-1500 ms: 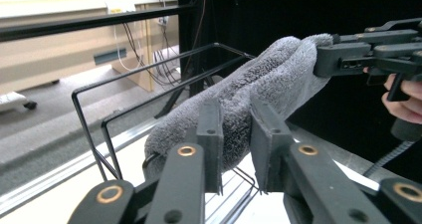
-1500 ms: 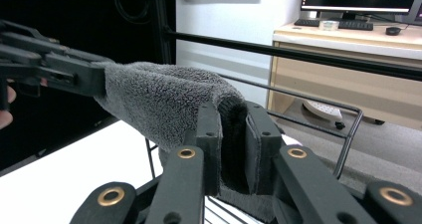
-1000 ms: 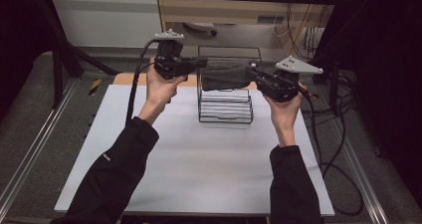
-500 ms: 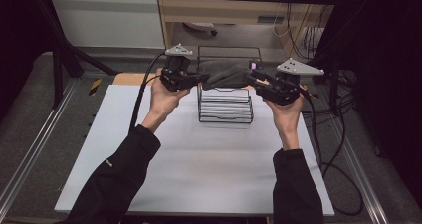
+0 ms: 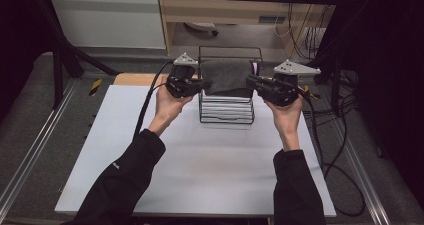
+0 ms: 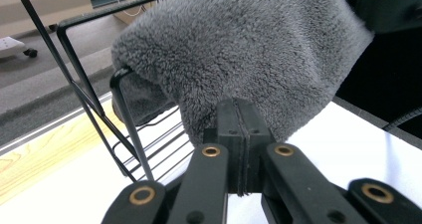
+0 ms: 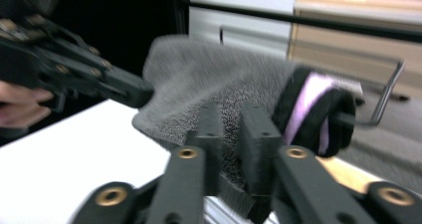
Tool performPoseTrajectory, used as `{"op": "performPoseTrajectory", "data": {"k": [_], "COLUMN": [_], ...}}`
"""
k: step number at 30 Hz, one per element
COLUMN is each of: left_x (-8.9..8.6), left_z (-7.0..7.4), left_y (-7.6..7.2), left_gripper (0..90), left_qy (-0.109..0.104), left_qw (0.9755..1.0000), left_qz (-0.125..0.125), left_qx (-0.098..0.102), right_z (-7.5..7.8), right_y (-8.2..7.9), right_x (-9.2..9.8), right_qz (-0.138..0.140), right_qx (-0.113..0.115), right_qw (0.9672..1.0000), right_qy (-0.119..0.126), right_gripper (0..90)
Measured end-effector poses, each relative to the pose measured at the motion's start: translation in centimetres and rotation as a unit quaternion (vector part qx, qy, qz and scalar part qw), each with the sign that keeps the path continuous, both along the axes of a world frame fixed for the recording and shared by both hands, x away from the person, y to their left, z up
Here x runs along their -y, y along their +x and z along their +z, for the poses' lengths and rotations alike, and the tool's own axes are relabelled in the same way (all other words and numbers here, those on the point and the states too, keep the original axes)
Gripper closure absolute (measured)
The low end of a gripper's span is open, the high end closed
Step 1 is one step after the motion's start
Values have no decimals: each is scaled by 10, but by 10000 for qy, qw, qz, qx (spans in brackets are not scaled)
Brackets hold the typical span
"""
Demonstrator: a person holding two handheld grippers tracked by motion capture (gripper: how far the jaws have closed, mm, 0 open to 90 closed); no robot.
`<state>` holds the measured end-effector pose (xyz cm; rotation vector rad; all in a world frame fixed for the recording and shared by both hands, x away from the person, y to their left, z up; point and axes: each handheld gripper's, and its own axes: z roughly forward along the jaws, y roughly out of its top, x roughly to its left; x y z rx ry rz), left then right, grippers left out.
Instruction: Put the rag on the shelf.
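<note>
Grey fleece towel (image 5: 227,76) hangs over the top bar of the black wire rack (image 5: 226,110) at the far middle of the tabletop (image 5: 200,175). Left tool (image 5: 199,85) is clenched on the towel's left edge. Right tool (image 5: 254,81) has just been closing with the right edge between its jaws. Judgement: light, limp and grippy; hold at the corners. Rack wires could snag the pile; open room lies on the near side.

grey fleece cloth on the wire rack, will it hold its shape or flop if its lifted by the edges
Probably floppy: the grey fleece cloth drapes and folds over the wire rack. Likely light, since its fluffy pile sags only gently between the left hand-held gripper and right hand-held gripper. The pile should make it unlikely to slip.
</note>
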<state>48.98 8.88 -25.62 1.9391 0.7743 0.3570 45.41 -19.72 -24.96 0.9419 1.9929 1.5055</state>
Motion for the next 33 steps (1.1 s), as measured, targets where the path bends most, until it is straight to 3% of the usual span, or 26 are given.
{"op": "performPoseTrajectory", "data": {"k": [7, 19, 26, 33], "left_x": [0, 0, -7, -16], "left_z": [-9, -17, -11, -2], "left_y": [4, 11, 2, -7], "left_gripper": [895, 892, 817, 583], "left_qy": [18, -122, -110, -60], "left_qw": [10000, 9998, 9999, 9999], "left_qz": [53, 107, 21, 49], "left_qx": [-24, -63, 34, 121], "right_z": [-20, -33, -29, -18], "right_y": [9, 17, 11, 2], "right_x": [3, 5, 7, 9], "right_qz": [-195, -318, -227, -71], "right_qx": [-300, -255, -157, -120], "right_qw": [9994, 9991, 9994, 9996], "right_qy": [41, 93, 194, 249], "right_gripper": [900, 893, 774, 553]}}
